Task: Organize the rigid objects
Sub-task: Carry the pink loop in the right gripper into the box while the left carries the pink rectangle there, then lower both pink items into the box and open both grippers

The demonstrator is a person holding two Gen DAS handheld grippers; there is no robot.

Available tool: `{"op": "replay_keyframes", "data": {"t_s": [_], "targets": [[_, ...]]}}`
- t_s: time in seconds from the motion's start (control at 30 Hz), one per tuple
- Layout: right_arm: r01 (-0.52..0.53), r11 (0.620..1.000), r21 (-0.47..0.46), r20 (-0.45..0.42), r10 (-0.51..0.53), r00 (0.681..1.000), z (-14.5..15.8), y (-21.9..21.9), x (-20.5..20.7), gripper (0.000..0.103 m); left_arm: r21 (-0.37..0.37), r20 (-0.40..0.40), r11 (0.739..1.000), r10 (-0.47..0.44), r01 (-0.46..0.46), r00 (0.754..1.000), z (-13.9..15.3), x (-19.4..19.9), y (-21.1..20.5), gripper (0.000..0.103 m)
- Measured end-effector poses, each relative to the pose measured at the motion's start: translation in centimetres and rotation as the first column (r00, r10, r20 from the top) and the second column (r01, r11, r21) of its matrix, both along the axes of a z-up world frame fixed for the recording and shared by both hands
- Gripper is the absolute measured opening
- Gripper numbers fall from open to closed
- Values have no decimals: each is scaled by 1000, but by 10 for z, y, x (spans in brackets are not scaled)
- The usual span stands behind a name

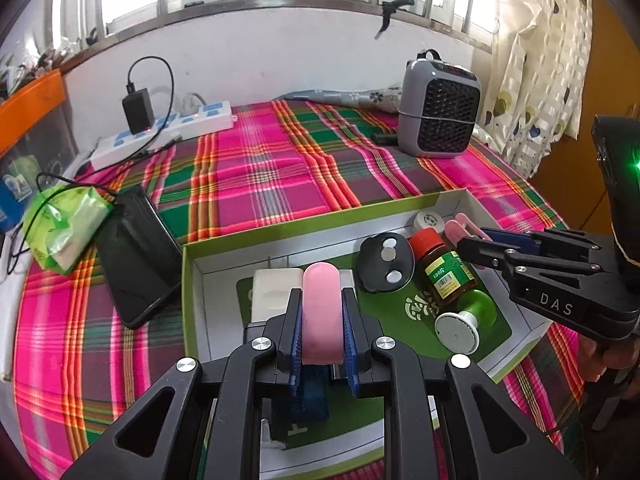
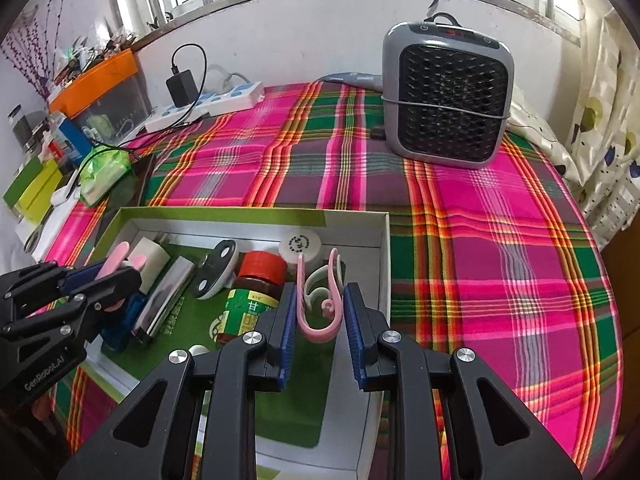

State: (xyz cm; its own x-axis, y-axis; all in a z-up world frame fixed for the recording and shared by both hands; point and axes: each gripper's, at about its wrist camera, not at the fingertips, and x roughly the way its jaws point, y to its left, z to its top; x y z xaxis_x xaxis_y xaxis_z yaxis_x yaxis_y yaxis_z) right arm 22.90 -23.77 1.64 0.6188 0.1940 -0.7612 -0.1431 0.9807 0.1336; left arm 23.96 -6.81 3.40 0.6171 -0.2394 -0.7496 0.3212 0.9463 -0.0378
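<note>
A shallow box with a green rim point(image 1: 188, 280) lies on the plaid cloth. Inside it are a white block point(image 1: 276, 292), a black oval piece with two silver discs point(image 1: 386, 262), a red-capped brown bottle point(image 1: 440, 268), a white round lid point(image 1: 430, 220) and a green knob with a white cap point(image 1: 460, 330). My left gripper point(image 1: 321, 300) is shut on a pink oblong piece point(image 1: 322, 312) just above the box's left part. My right gripper point(image 2: 319, 292) is shut on a pink hook point(image 2: 320, 328) over the right end of the box point(image 2: 240, 212). A white hook sits behind it.
A grey fan heater point(image 2: 448, 96) stands at the back right. At the back left lies a white power strip point(image 1: 168, 128) with a black charger. A black phone point(image 1: 136, 256) and a green tissue pack point(image 1: 64, 224) lie left of the box. Curtains hang at the right.
</note>
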Motion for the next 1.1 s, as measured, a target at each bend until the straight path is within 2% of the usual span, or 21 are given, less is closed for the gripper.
{"op": "replay_keyframes", "data": {"t_s": [0.57,1.1], "targets": [[-17,1000,6,3,17,1000,-2,4,4,24,-18,-18,1000,-2,2,1000,-5,5,-2,17],[-15,1000,9,3,15,1000,-2,4,3,24,2,-39,1000,-10,11,999,-12,8,-7,19]]}}
